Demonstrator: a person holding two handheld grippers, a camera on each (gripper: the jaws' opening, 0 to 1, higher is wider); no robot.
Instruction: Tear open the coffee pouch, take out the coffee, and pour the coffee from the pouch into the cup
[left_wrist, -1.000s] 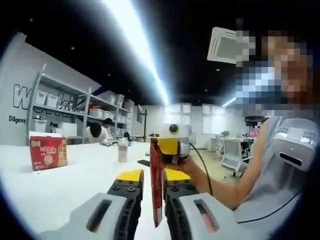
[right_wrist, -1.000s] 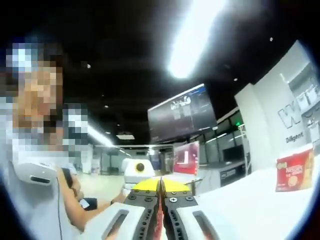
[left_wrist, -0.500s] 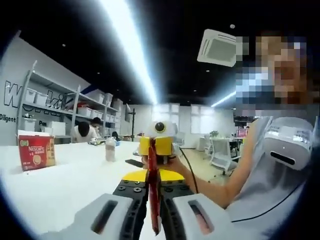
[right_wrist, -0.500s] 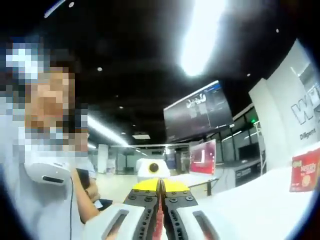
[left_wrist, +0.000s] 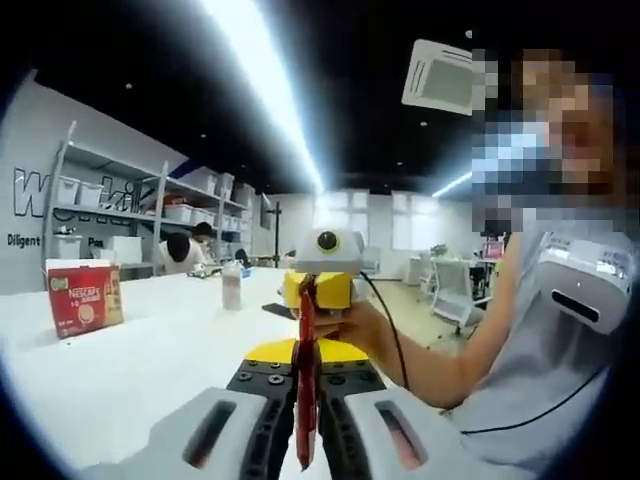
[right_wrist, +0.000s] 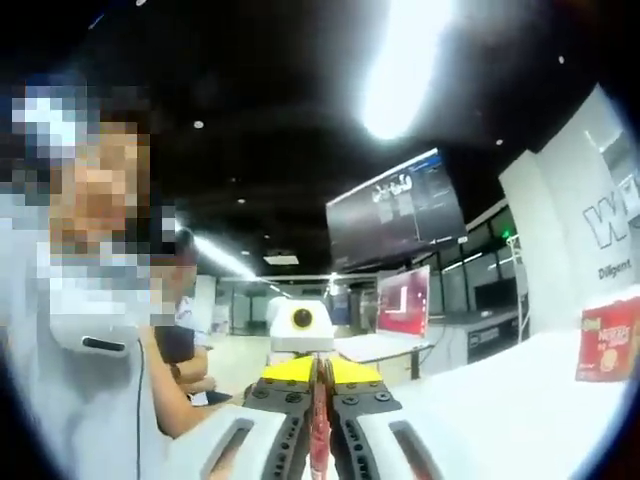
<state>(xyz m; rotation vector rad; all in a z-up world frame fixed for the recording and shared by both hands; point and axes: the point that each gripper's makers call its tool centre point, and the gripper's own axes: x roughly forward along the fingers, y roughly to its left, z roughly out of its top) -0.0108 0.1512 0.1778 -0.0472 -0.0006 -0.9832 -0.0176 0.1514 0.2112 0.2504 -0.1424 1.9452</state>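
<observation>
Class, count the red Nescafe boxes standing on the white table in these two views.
1. The same red Nescafe box stands at the left of the white table in the left gripper view and at the right edge in the right gripper view. Others may be hidden.

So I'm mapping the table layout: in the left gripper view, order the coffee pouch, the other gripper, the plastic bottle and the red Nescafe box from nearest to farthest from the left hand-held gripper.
1. Coffee pouch: clamped in the left hand-held gripper.
2. Right hand-held gripper: straight ahead, pinching the pouch's top.
3. Red Nescafe box far left and plastic bottle left of centre, both on the white table: too close to call.
</observation>
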